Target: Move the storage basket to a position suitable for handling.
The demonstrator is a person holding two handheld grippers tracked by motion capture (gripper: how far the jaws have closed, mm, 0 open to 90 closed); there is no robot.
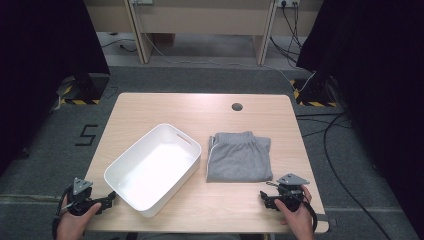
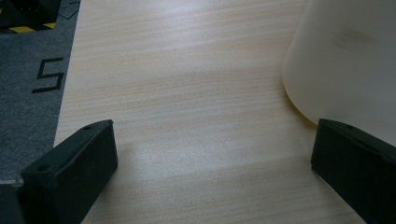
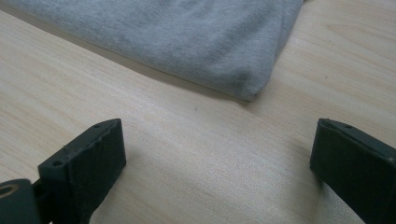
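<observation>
A folded grey garment (image 1: 240, 156) lies on the wooden table (image 1: 200, 112), right of centre. An empty white plastic bin (image 1: 153, 169) sits at an angle to its left. My left gripper (image 1: 109, 199) rests at the table's front left corner, open, its jaws wide apart beside the bin wall (image 2: 345, 65). My right gripper (image 1: 265, 197) rests near the front right edge, open, just short of the garment's near corner (image 3: 243, 81). Bare wood lies between each pair of jaws.
The table has a round cable hole (image 1: 237, 106) near its far edge. Grey carpet with a painted "5" (image 1: 86, 135) lies to the left. Cables (image 1: 335, 150) trail on the floor at the right. Dark curtains flank both sides.
</observation>
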